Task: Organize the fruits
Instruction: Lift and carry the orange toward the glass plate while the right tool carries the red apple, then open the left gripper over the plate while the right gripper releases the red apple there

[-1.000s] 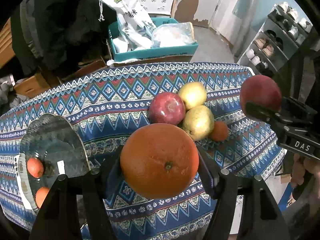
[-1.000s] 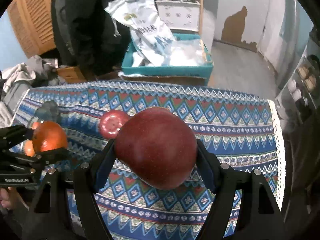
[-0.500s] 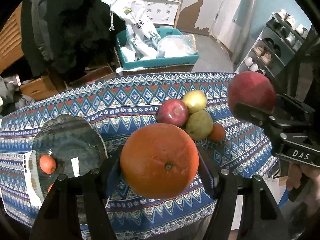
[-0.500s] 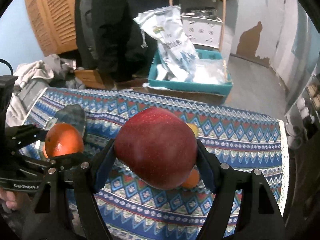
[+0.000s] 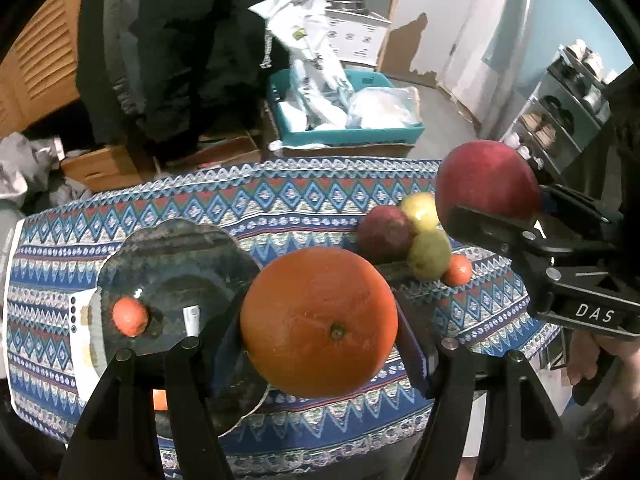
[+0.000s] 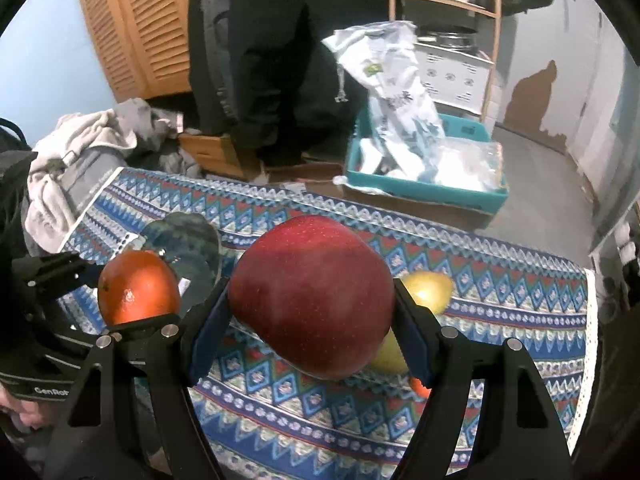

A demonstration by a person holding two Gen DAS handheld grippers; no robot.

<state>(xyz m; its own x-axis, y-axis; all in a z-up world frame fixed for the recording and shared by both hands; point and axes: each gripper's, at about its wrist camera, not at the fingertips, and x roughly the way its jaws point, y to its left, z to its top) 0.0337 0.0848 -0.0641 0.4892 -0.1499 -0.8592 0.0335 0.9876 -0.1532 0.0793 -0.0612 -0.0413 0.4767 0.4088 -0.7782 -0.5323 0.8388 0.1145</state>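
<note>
Two red apples, two yellow-green pears, one large orange, three small oranges, one glass plate.

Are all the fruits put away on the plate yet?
Not yet. One small orange fruit already sits on the glass plate. The left claw holds an orange, the right claw a red apple. A cluster of fruits waits on the tablecloth.
</note>
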